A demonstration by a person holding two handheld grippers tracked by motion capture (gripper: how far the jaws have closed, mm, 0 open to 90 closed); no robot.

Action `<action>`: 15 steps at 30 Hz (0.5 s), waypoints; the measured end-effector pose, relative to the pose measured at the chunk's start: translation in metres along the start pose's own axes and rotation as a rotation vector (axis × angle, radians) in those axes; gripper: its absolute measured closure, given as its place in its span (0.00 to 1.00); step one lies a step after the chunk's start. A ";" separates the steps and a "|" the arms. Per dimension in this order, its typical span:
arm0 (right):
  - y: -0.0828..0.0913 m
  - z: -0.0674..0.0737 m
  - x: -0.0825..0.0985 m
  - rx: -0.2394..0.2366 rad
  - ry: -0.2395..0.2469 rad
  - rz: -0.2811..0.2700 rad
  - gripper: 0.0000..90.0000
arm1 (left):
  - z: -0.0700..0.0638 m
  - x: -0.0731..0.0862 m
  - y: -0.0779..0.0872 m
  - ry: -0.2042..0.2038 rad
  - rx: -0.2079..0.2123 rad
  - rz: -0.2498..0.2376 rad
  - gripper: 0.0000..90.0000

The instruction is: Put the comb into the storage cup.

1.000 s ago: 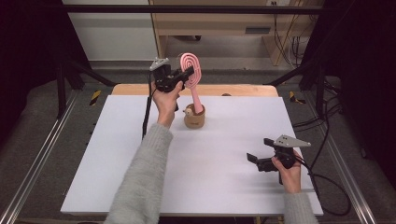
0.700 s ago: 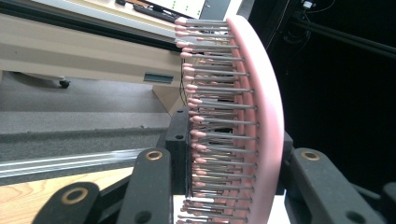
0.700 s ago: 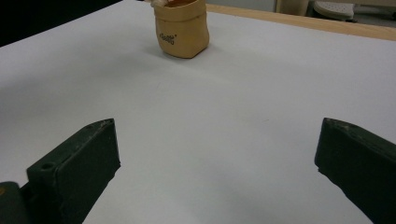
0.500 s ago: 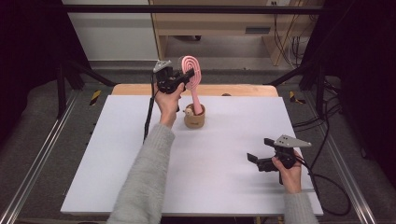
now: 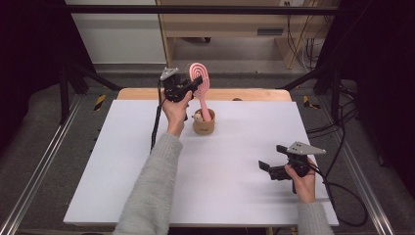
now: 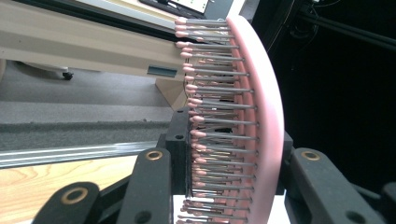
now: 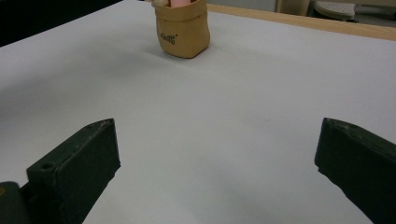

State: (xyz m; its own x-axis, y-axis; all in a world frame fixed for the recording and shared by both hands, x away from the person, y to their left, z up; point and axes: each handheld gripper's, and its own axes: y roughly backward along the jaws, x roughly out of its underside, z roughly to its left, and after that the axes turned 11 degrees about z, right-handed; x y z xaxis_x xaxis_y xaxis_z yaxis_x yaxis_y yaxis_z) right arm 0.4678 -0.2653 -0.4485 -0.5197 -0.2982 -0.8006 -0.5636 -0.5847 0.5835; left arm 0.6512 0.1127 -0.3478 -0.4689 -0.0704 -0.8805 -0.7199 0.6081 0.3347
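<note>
Plastic, light and stiff, the pink oval bristle hairbrush (image 5: 199, 78) stands handle-down in the small tan pouch (image 5: 204, 125), head clamped by the left hand-held gripper (image 5: 188, 88), while the right hand-held gripper (image 5: 274, 169) gapes empty.

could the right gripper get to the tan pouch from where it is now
Probably yes. The right gripper sits with jaws open and nothing between them, aimed at the tan pouch across bare white table. The pink hairbrush stands in the pouch, held at its head by the left gripper, so that could crowd a grasp.
</note>
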 end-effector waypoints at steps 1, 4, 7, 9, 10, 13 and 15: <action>0.000 0.000 0.000 -0.002 0.000 0.000 0.00 | 0.001 0.001 0.000 0.000 0.000 0.003 0.70; 0.000 0.000 0.000 -0.002 -0.001 0.000 0.00 | 0.002 0.005 0.000 0.006 0.006 0.002 0.70; 0.000 0.000 0.000 -0.002 -0.001 -0.001 0.00 | 0.003 0.009 -0.001 0.005 0.002 0.009 0.70; 0.000 0.000 0.000 -0.003 -0.002 0.000 0.00 | 0.005 0.012 -0.002 0.013 0.009 0.012 0.70; 0.000 0.000 0.000 -0.001 0.000 0.000 0.00 | 0.005 0.013 -0.002 0.014 0.010 0.011 0.70; 0.000 0.000 0.000 -0.003 -0.002 0.002 0.00 | 0.006 0.016 -0.003 0.016 0.012 0.014 0.70; 0.000 0.000 0.000 -0.004 -0.002 0.004 0.00 | 0.006 0.018 -0.004 0.020 0.015 0.014 0.70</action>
State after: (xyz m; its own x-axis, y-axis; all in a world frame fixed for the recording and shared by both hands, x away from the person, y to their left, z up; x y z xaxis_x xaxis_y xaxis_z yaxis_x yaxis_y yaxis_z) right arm 0.4675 -0.2649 -0.4487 -0.5234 -0.2992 -0.7978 -0.5585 -0.5866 0.5864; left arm 0.6486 0.1140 -0.3668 -0.4892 -0.0778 -0.8687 -0.7054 0.6211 0.3417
